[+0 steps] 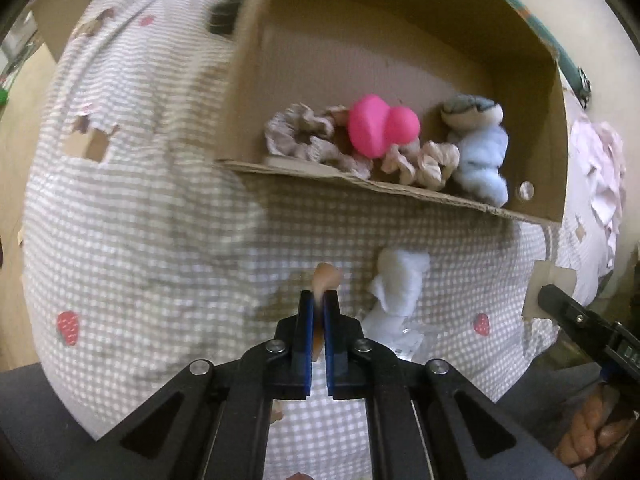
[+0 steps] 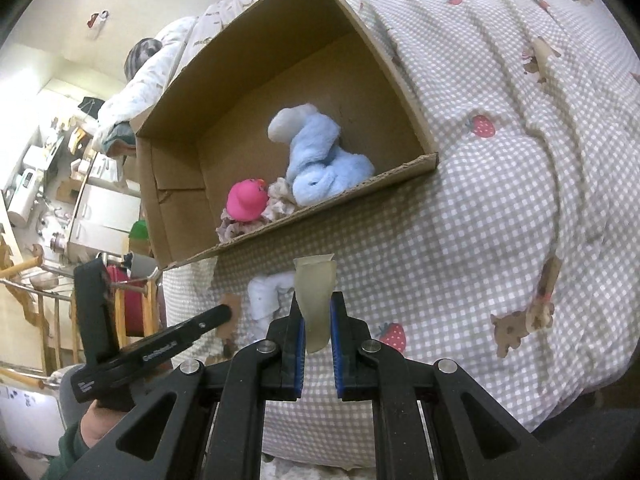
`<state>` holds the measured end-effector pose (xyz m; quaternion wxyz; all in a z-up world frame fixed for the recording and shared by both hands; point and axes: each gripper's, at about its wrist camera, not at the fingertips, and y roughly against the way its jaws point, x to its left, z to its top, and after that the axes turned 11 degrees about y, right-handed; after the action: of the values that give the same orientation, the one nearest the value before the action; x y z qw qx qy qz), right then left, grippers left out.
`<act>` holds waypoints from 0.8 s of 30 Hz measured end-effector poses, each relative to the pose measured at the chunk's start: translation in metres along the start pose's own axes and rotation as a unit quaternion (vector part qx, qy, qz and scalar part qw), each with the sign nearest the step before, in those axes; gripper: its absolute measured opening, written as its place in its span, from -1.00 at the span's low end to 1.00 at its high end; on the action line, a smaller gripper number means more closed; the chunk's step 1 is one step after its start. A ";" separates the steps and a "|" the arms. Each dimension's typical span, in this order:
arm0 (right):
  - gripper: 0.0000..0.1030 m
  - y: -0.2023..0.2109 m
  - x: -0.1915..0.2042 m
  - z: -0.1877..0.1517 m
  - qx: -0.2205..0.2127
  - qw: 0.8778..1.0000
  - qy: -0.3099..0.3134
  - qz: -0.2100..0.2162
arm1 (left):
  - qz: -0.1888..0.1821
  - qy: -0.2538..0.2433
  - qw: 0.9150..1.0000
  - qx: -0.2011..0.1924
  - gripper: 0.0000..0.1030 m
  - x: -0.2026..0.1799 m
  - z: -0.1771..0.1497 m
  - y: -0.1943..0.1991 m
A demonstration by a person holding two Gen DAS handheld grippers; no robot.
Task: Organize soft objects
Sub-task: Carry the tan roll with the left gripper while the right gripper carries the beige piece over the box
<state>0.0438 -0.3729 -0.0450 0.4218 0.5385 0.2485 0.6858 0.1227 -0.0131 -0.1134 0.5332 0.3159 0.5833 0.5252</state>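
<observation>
A cardboard box (image 1: 400, 188) (image 2: 320, 212) lies on the checked bed cover. In it are a pink rubber duck (image 1: 376, 126) (image 2: 246, 200), a light blue plush toy (image 1: 482, 152) (image 2: 320, 156) and beige scrunchies (image 1: 300, 136). A white soft toy (image 1: 400, 284) (image 2: 264, 292) lies on the cover in front of the box. My left gripper (image 1: 319, 300) is shut on a small peach soft piece (image 1: 326, 276). My right gripper (image 2: 316, 304) is shut on a pale tan soft piece (image 2: 316, 300); its body shows at the right of the left wrist view (image 1: 576, 316).
The bed cover (image 1: 140, 220) (image 2: 500, 180) has strawberry prints and torn patches. A dark soft item (image 1: 228, 16) lies behind the box. Crumpled pink fabric (image 1: 600, 168) lies at the right. Shelves and a rack (image 2: 60, 200) stand beyond the bed edge.
</observation>
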 end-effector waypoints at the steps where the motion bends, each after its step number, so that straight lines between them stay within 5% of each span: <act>1: -0.75 0.000 0.001 0.000 0.000 1.000 0.002 0.000 | -0.001 0.003 1.000 -0.004 -0.91 0.001 -0.001 0.003; 10: -0.75 -0.010 0.014 -0.001 0.010 1.000 0.018 -0.009 | -0.003 0.029 0.999 -0.045 -0.91 0.029 -0.004 0.041; 17: -0.75 0.025 0.022 0.012 -0.025 0.999 0.004 0.042 | -0.045 0.003 0.992 -0.114 -0.91 0.013 -0.007 0.105; 24: -0.75 0.054 0.046 0.044 -0.058 0.997 0.039 0.042 | -0.041 -0.020 0.986 -0.158 -0.91 -0.009 0.034 0.139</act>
<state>0.0653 -0.3666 0.0354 0.4134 0.4958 0.2015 0.7367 0.1308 0.0230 0.0254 0.6091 0.2134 0.4945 0.5822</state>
